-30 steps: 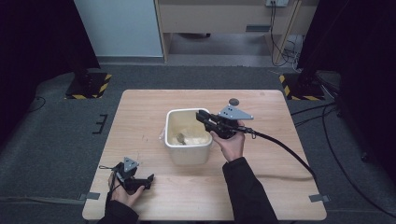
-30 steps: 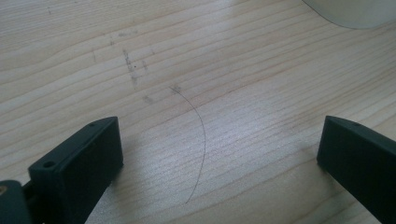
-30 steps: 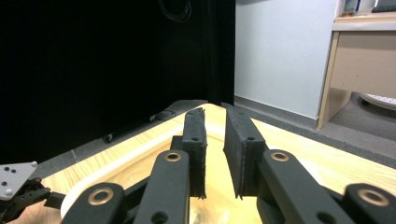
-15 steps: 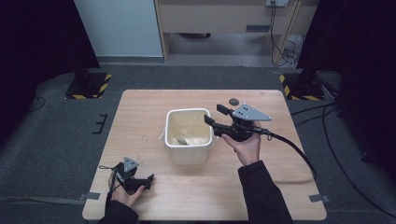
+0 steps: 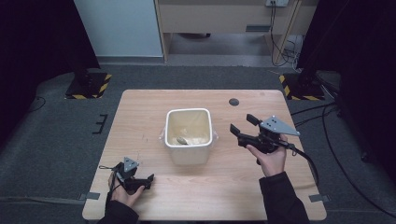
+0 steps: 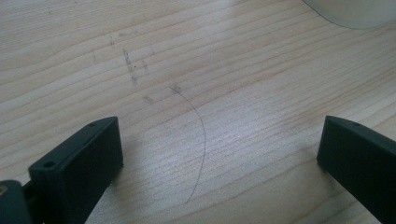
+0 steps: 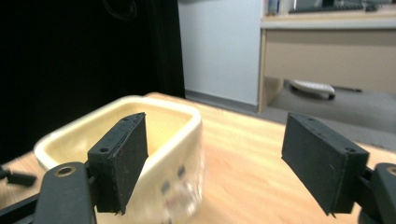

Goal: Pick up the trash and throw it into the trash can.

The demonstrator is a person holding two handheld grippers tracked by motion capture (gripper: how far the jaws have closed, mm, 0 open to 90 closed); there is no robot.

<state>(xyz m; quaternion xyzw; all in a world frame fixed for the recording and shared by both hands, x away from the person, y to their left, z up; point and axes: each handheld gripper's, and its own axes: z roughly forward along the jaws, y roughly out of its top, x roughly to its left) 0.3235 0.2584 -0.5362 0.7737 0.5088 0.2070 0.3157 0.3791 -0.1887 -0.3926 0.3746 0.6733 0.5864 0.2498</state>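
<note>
A cream plastic bin [image 5: 188, 135] stands in the middle of the wooden table [image 5: 140, 116], with a small greyish item [image 5: 182, 140] lying on its floor. My right gripper [image 5: 241, 122] hovers to the right of the bin, apart from it and pointing toward it. Its jaws have just been opening and stand wide with nothing between them. The right gripper view has the bin [image 7: 163, 126] beyond the open right gripper [image 7: 215, 158]. My left gripper [image 5: 148, 179] rests near the table's front left corner. In its own view the left gripper [image 6: 219, 154] is open over bare wood.
A dark round spot [image 5: 234, 101] marks the table behind the right gripper. The right gripper's cable [image 5: 308, 161] trails off the table's right side. Yellow-and-black striped bases [image 5: 88, 86] stand on the floor beyond the far corners. A bin corner [image 6: 355, 11] edges the left gripper view.
The right gripper has drawn back to the right, from above the bin's right rim to open table beside it, and its jaws have opened. The left gripper has stayed put.
</note>
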